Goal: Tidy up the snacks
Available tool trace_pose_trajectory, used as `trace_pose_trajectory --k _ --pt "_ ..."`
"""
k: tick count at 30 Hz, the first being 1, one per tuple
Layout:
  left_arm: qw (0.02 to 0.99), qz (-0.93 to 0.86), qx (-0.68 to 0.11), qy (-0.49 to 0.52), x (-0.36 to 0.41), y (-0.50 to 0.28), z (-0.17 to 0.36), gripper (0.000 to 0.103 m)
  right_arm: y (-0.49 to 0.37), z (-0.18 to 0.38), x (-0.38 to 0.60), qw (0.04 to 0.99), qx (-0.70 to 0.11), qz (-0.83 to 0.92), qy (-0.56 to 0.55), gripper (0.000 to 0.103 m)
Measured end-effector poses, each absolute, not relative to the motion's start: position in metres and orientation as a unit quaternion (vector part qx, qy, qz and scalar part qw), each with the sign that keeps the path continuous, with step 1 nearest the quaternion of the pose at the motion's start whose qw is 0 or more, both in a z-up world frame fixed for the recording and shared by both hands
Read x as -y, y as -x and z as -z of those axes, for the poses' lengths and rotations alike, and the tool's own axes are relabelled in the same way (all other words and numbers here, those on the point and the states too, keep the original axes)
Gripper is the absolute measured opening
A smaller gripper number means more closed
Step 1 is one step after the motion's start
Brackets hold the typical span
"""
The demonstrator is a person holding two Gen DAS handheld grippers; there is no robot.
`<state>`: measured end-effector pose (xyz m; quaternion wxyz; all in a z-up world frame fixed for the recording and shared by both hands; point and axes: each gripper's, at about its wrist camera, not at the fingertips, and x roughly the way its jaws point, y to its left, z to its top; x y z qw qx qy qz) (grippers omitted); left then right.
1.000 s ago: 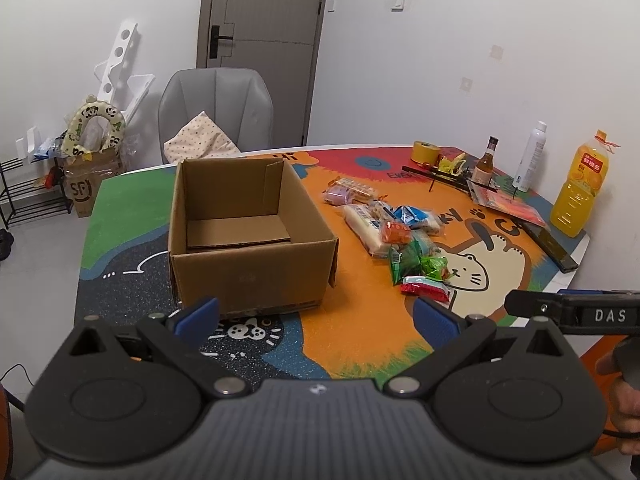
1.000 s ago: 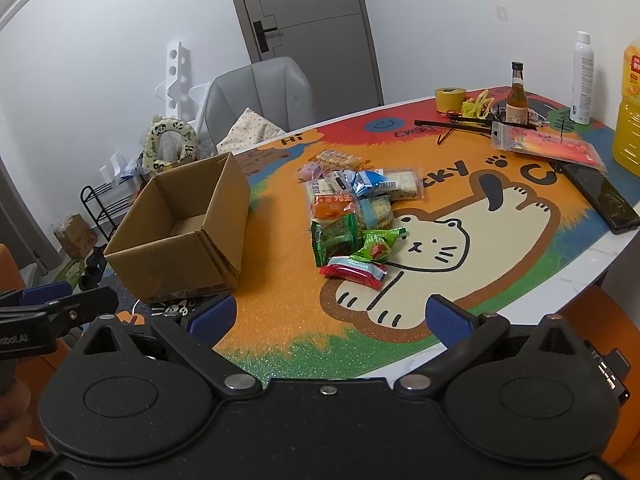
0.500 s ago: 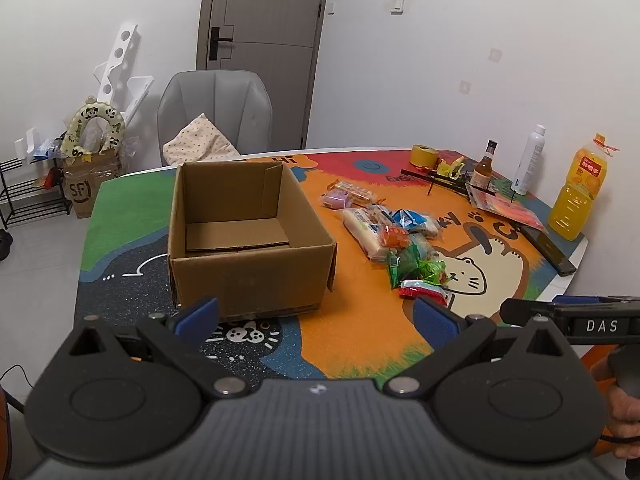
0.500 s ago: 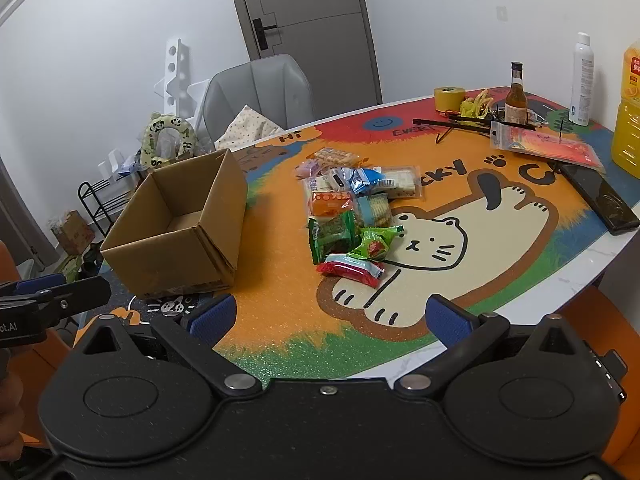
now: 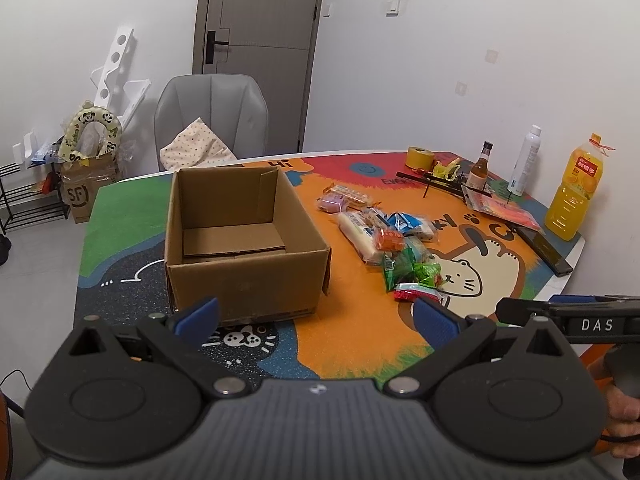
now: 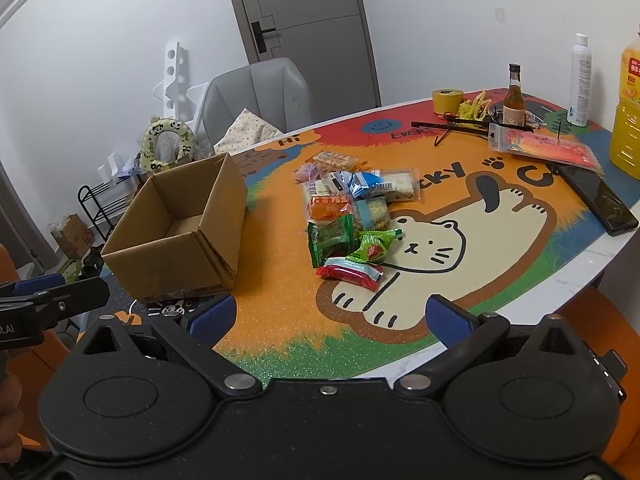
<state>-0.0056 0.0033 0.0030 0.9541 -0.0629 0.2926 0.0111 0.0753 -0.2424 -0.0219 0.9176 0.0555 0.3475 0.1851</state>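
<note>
left gripper (image 5: 316,314) fingers spread wide, holding nothing, low in frame above the surface (image 5: 352,344). right gripper (image 6: 332,316) fingers likewise wide and empty. snack packets (image 6: 352,216) lie heaped at frame centre on the surface, just right of the open cardboard box (image 6: 180,232), apart from it. box interior holds no packets.

A lived-in room of a home: white walls, a grey door (image 5: 256,20), a padded grey chair (image 5: 211,118) holding a spotted cushion (image 5: 196,150), and a black wire rack (image 5: 24,200) beside a paper bag (image 5: 86,190). A bright cartoon-cat mat (image 6: 432,240) covers the worktop (image 6: 592,260).
</note>
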Motion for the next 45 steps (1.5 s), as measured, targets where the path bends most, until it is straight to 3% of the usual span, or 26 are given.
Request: trace_pose_trajectory --k 25,45 --pt "0.957 -0.004 -0.281 0.07 -0.011 0.011 -0.02 0.103 -0.071 0.01 0.236 0.918 -0.341 -0.193 -0.06 0.103" --pt "0.954 0.004 -0.287 0.089 0.012 -0.049 0.005 0.101 -0.128 0.042 0.26 0.918 -0.342 -0.181 -0.085 0.103"
